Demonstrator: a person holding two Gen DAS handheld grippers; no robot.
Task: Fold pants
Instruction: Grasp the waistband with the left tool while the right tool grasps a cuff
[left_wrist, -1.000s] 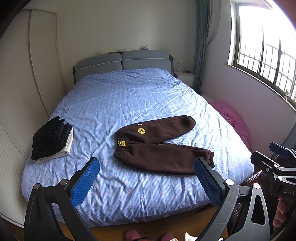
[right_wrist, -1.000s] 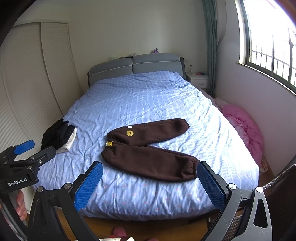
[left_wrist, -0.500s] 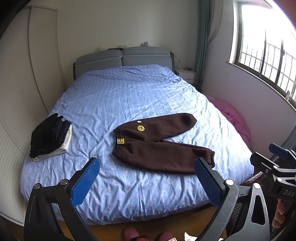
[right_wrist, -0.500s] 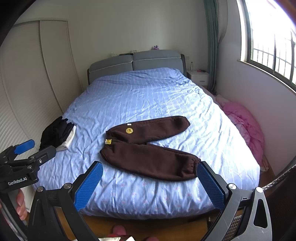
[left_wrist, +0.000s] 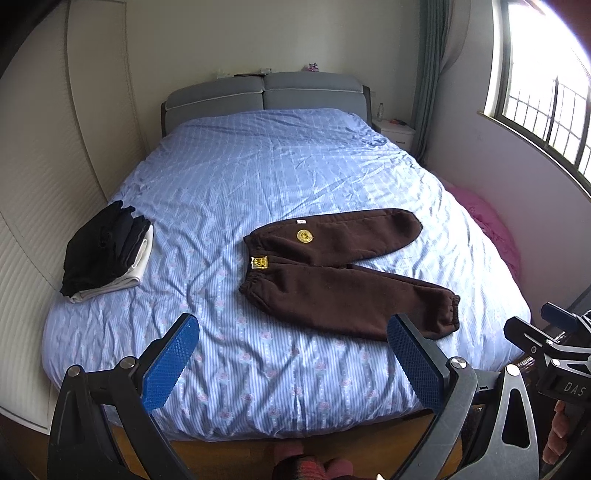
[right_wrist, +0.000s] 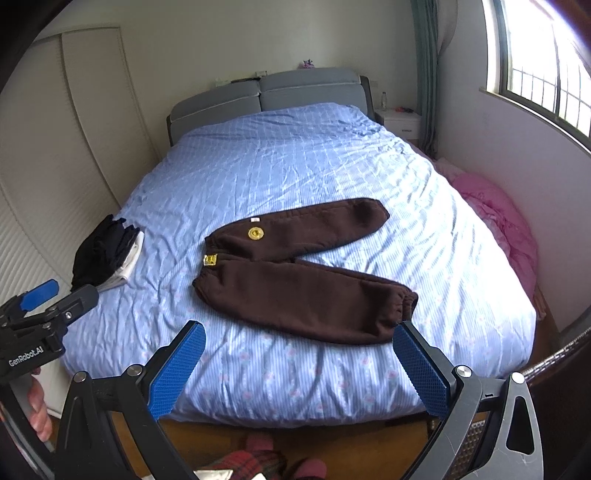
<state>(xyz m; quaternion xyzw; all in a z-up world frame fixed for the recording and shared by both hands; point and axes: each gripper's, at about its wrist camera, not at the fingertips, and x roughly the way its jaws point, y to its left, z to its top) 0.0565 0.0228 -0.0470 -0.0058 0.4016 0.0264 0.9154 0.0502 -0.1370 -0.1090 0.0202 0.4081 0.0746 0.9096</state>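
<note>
Left wrist view is showing the brown pants (left_wrist: 343, 277) lying flat on the blue bed (left_wrist: 258, 177), legs pointing toward 3 o'clock. Left gripper (left_wrist: 291, 354) and right gripper (right_wrist: 299, 354) are both gaping wide, holding nothing.

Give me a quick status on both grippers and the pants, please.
Left gripper and right gripper open, empty, short of the bed. Dark brown fleece pants flat, unfolded, legs splayed. Folded black-and-white clothes stack lies clear, left.
</note>
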